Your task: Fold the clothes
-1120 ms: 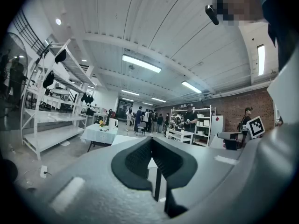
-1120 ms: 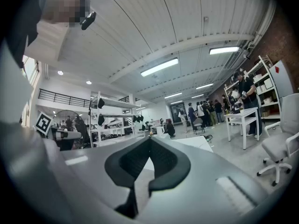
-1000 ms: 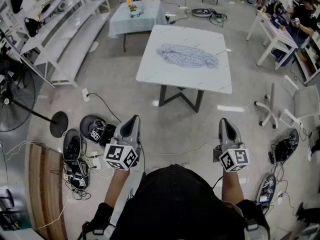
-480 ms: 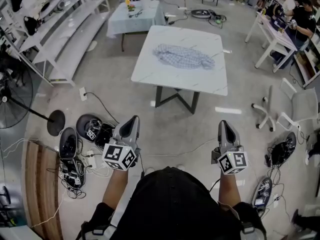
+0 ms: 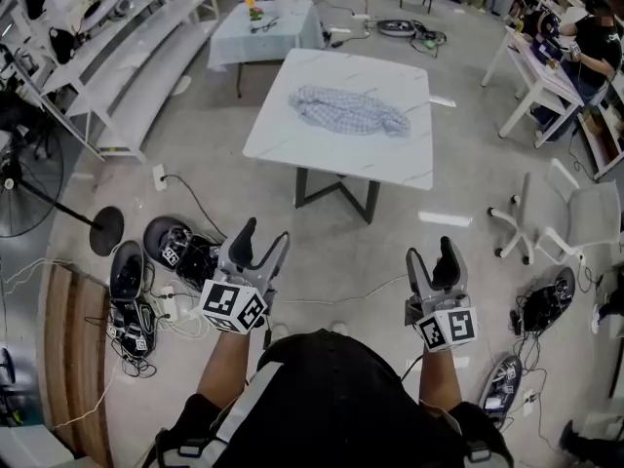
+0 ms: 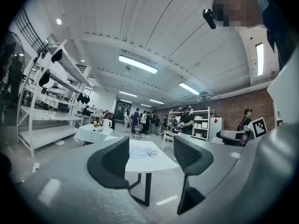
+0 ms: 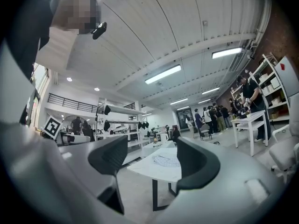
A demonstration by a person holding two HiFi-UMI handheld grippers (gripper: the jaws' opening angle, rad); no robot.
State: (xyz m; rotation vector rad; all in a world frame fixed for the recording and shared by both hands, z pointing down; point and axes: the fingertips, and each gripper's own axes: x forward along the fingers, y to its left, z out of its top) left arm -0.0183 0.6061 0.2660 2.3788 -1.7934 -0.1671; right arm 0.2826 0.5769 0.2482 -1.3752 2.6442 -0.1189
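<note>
A crumpled blue-and-white checked garment [image 5: 339,111] lies in the middle of a white table [image 5: 292,142], well ahead of me across the concrete floor. Both grippers are held out level in front of my body, far short of the table. My left gripper [image 5: 263,237] stands open; its jaws have just been opening and nothing is between them. My right gripper [image 5: 431,253] has likewise just opened and is empty. In the left gripper view the garment [image 6: 140,152] shows small on the distant table [image 6: 156,162]. The right gripper view frames the garment [image 7: 166,161] between its dark pads [image 7: 110,155].
A small table with a pale blue cloth [image 5: 229,42] stands behind the white one. White shelving [image 5: 117,66] lines the left, with a standing fan [image 5: 29,178]. Devices and cables [image 5: 156,271] litter the floor at my left. A white chair [image 5: 585,208] and a desk [image 5: 536,66] stand right.
Both grippers' jaws went from shut to open. The grippers and I have moved forward; the table with the garment has shifted left in view.
</note>
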